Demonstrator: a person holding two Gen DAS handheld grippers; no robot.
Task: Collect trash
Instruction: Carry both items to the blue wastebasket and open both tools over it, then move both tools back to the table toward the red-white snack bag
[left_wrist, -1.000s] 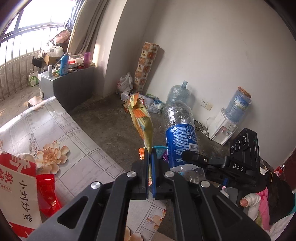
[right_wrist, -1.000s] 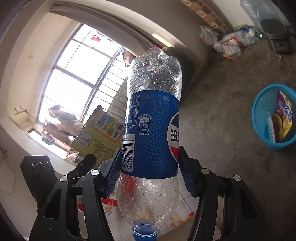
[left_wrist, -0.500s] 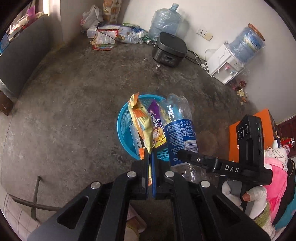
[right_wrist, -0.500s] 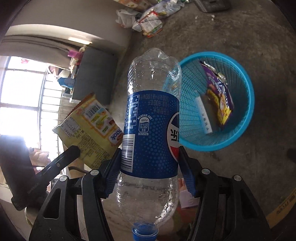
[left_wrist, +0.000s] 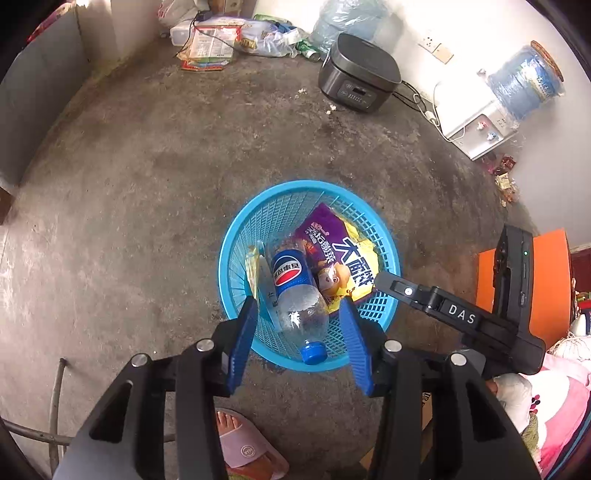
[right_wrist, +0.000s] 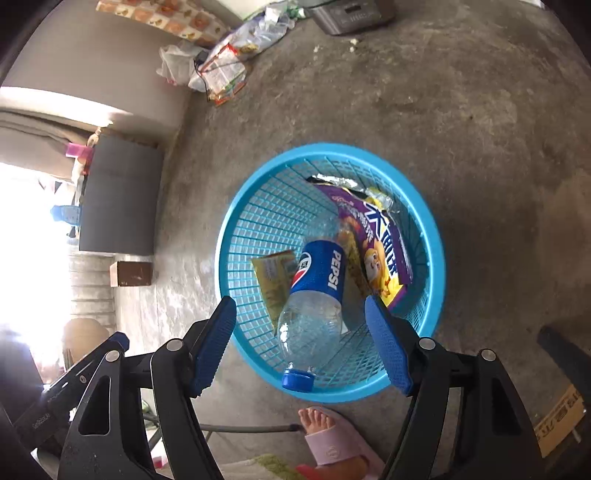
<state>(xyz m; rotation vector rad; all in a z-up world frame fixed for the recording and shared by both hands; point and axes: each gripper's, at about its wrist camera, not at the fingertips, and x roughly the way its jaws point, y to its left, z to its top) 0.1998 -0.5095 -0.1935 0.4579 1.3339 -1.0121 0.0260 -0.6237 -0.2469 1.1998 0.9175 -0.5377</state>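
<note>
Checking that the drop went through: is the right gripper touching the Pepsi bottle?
Apart. The right wrist view shows the right gripper open, and the Pepsi bottle lying inside the blue basket.

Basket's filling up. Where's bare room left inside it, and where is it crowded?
Free: the far-left mesh of the basket, between the rim and the yellow wrapper. Crowded: the middle and right, where the bottle lies beside the purple snack bag, its cap near the close rim. The concrete floor left of the basket is bare.
</note>
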